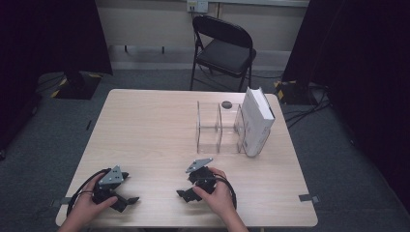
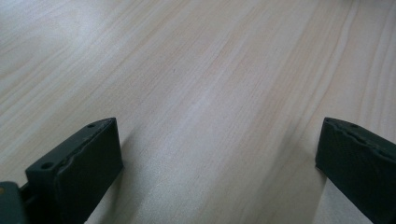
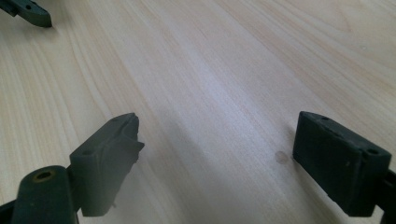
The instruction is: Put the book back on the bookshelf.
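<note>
Jaws of both grippers [image 1: 126, 193] [image 1: 186, 191] gape over bare table [image 1: 154, 125].

Left tool [image 1: 126, 189]: lower left of the high view, gripped by the left hand [image 1: 92, 205], whose forearm enters from the bottom edge. Grey three-cornered plate faces up; black cable loops beside the wrist. In the left gripper view the two black jaws stand wide apart at the lower corners, bare tabletop [image 2: 210, 84] between them.

Right tool [image 1: 186, 191]: lower centre of the high view, held by the right hand [image 1: 217, 195], forearm entering from the bottom edge. Plate faces up, cable curls round the hand. In the right gripper view its jaws stand wide apart, nothing between them.
</note>
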`<action>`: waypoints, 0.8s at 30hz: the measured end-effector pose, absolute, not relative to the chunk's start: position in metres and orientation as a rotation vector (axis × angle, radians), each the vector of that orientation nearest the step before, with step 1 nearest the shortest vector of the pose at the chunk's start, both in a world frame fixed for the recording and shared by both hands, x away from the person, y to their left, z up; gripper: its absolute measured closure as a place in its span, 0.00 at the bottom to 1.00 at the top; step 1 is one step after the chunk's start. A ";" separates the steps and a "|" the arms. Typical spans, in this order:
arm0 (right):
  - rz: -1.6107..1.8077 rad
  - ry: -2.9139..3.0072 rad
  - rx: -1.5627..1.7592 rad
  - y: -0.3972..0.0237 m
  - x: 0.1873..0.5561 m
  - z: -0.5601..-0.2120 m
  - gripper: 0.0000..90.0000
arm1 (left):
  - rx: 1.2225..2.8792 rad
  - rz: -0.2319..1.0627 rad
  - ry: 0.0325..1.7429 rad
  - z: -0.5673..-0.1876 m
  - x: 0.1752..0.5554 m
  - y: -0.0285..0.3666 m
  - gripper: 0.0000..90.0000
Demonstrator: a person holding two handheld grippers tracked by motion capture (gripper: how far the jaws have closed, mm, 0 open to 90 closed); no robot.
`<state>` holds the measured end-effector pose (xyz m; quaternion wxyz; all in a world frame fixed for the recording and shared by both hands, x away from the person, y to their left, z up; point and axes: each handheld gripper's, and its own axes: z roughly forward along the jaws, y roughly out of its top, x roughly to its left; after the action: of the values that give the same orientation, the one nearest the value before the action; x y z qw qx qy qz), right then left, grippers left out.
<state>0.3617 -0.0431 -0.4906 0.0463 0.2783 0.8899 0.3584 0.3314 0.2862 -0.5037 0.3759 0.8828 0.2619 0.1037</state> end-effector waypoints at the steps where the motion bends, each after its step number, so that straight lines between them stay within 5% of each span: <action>1: 1.096 2.713 0.845 -0.043 0.361 -0.491 0.15 | 2.259 0.265 0.670 -0.504 0.331 0.286 0.00; 24: 1.158 2.604 0.765 -0.043 0.353 -0.501 0.15 | 2.259 0.265 0.670 -0.504 0.331 0.286 0.00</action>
<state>0.3530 -0.0426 -0.5013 0.0953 0.2579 0.8785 0.3907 0.3314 0.2862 -0.5037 0.3758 0.8828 0.2620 0.1037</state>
